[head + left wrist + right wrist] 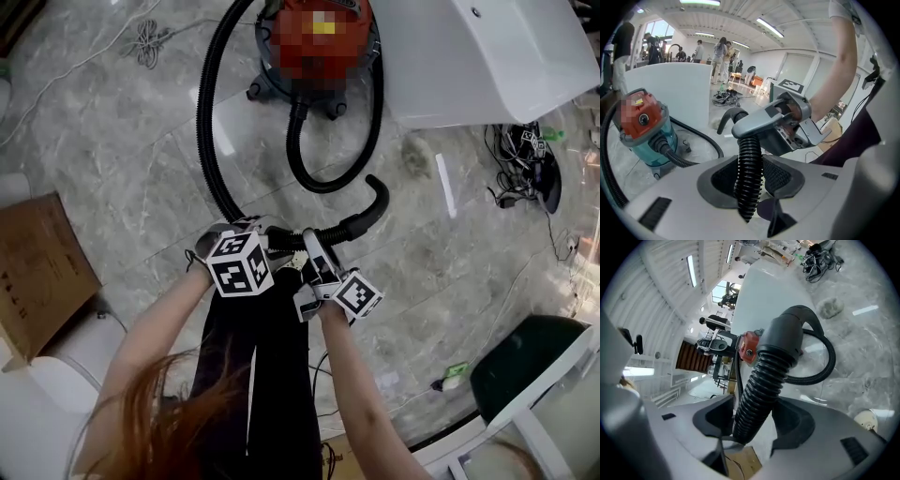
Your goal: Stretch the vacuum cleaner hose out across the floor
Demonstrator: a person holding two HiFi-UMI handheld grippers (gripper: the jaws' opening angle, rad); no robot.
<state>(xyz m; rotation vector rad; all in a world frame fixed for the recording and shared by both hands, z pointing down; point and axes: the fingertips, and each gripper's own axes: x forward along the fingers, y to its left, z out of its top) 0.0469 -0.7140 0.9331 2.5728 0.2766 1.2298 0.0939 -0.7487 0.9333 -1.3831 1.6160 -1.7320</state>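
Corrugated black vacuum hose (208,131), held above the marble floor (122,159) near its rigid curved end piece (375,202); the rest loops back to the canister vacuum cleaner (649,136). The left hand-held gripper (749,174) pinches the ribbed section. The right hand-held gripper (752,420) stands spread, the hose loose between its jaws. The hose is probably light, floppy and springy. Its ribs resist slipping, so it is best gripped on them, close to the end piece.
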